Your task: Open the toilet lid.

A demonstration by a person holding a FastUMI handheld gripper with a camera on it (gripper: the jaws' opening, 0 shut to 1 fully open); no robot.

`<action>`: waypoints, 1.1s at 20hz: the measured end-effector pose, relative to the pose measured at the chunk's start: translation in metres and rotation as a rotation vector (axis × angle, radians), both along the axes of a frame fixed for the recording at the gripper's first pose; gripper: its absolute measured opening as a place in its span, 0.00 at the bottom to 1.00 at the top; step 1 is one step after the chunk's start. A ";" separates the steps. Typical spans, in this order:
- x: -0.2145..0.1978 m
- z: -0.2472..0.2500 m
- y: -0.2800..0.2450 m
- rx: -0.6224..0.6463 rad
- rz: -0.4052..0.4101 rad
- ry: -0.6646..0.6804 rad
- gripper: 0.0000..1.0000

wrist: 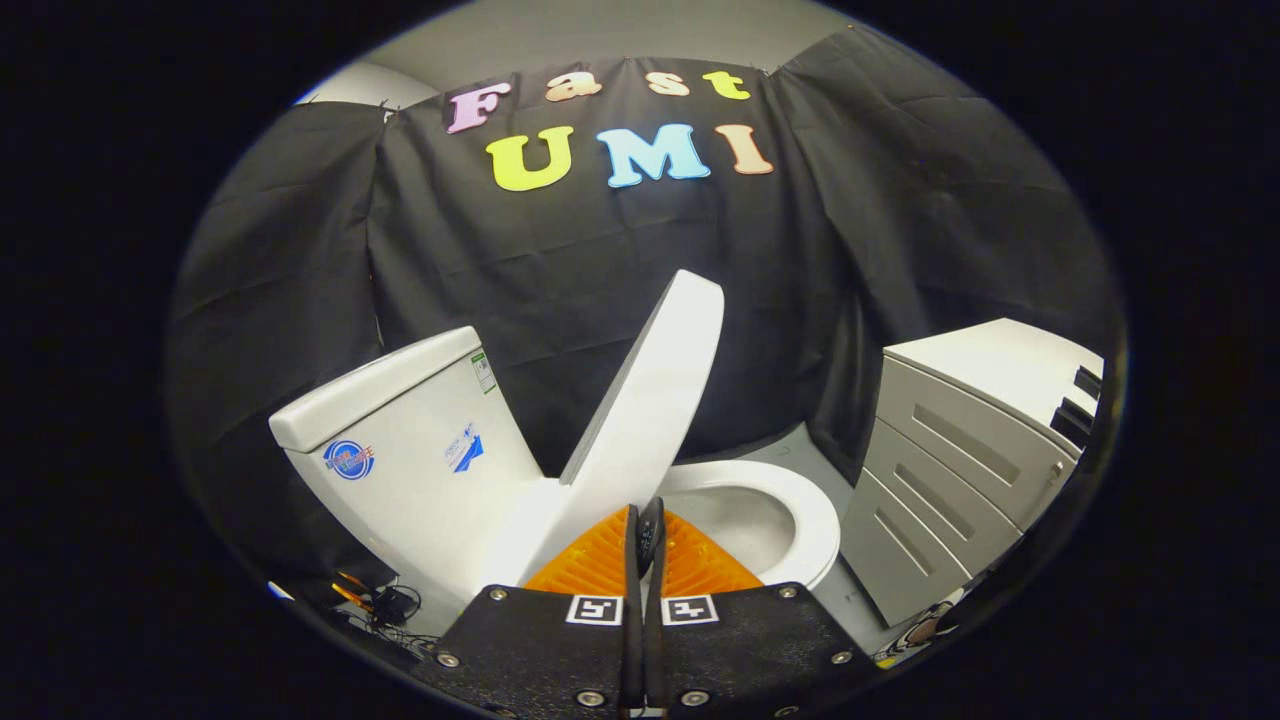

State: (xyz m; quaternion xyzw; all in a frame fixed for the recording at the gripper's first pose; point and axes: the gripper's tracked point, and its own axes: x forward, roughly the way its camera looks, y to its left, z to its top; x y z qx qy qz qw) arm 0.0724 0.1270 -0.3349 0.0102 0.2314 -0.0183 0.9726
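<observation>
A white toilet stands just ahead of me, its tank (400,450) to the left of the bowl. The toilet lid (650,400) is raised and tilts back toward the tank without touching it. Below it lie the white seat ring (815,520) and the open bowl (745,520). My gripper (648,520) is shut, its two fingers pressed together with nothing between them. The tips sit right at the lid's lower part near the hinge, against or just under its inner face; I cannot tell if they touch it.
A grey cabinet (960,450) with drawer fronts stands close to the right of the bowl. Some cables (385,605) lie on the floor left of the toilet's base. Black cloth walls close the booth behind the toilet.
</observation>
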 end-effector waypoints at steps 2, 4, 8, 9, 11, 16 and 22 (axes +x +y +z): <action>0.001 0.004 0.009 -0.016 -0.023 -0.008 0.00; 0.001 0.008 0.019 -0.018 -0.056 -0.015 0.00; 0.003 0.015 0.041 -0.097 -0.034 -0.041 0.00; 0.004 0.018 0.045 -0.126 -0.023 -0.048 0.00; 0.005 0.025 0.059 -0.155 -0.011 -0.063 0.00; 0.010 0.033 0.101 -0.258 0.032 -0.090 0.00; 0.015 0.036 0.155 -0.320 0.077 -0.122 0.00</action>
